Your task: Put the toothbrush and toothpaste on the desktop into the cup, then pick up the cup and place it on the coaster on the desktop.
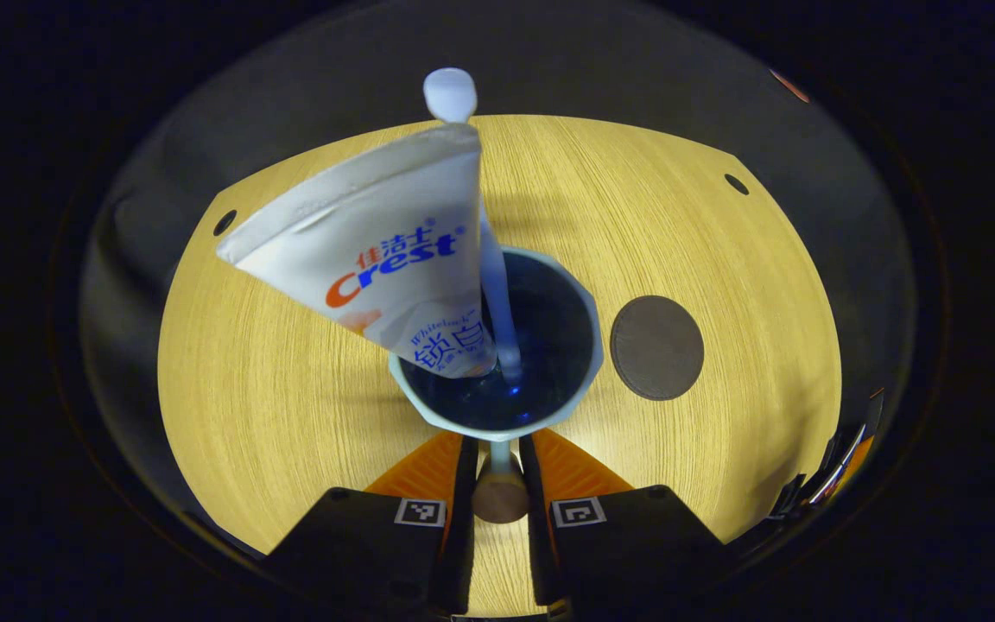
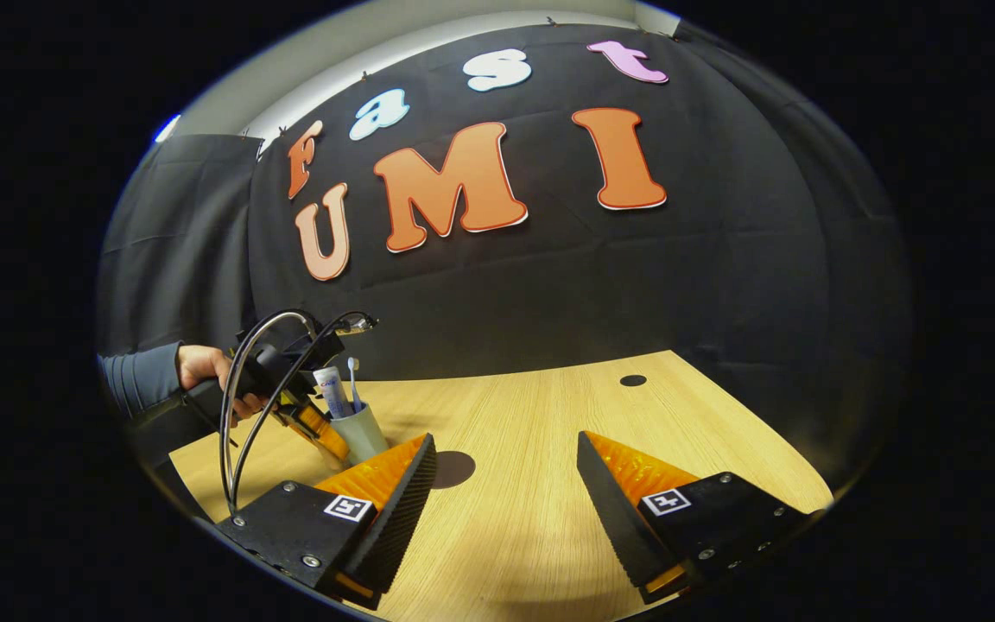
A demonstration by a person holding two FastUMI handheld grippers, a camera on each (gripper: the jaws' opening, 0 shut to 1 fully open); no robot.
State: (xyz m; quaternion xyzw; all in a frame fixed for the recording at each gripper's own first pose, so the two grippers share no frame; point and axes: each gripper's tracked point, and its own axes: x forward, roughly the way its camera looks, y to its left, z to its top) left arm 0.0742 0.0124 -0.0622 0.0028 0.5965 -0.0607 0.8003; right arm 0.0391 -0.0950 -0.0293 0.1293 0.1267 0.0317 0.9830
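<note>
In the left gripper view I look down into a pale blue-grey cup (image 1: 497, 345). A white toothpaste tube (image 1: 377, 250) and a white toothbrush (image 1: 497, 285) stand in it, leaning toward the far left. My left gripper (image 1: 497, 442) is shut on the cup's thin handle (image 1: 497, 462), just below the rim. A dark round coaster (image 1: 657, 347) lies on the wooden desktop (image 1: 290, 415) right of the cup. In the right gripper view the cup (image 2: 361, 432) sits at the far left, held by the left gripper (image 2: 329, 436). The coaster (image 2: 454, 468) lies just right of it. My right gripper (image 2: 506, 441) is open and holds nothing.
A hand (image 2: 204, 367) in a grey sleeve holds the left gripper, with black cables looping over it. The desktop has small dark holes (image 1: 736, 183) near its far corners. Black cloth walls close the booth behind the desk.
</note>
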